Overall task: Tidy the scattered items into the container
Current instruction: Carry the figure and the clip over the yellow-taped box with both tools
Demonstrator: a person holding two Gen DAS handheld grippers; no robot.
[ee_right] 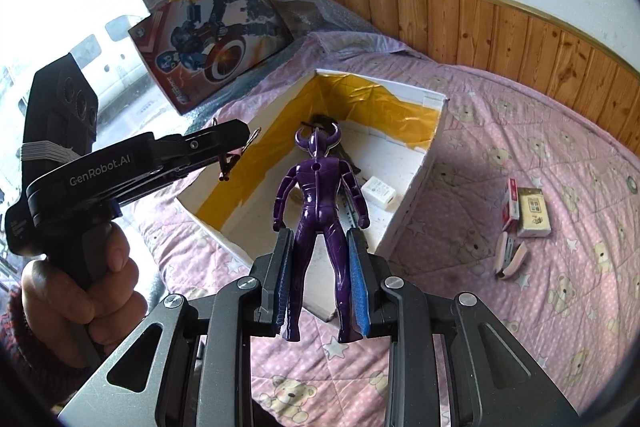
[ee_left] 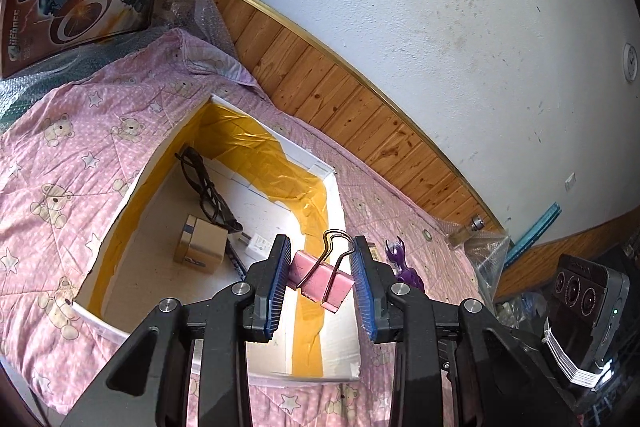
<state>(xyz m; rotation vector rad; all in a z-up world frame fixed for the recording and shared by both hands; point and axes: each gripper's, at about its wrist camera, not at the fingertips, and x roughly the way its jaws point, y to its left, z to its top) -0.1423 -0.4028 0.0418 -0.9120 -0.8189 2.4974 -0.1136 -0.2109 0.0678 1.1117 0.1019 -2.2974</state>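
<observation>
My left gripper is shut on a pink binder clip, held over the near right corner of the white box with yellow-taped walls. Inside the box lie a black cable, a small cardboard carton and a white charger. My right gripper is shut on the legs of a purple horned toy figure, held upright above the box's near wall. In the right wrist view the left gripper hangs over the box's left wall.
On the pink bear-print quilt, right of the box, lie small cartons and a pink stapler-like item. Toy boxes lean at the back left. A wood-panelled wall runs behind. A hand grips the left tool.
</observation>
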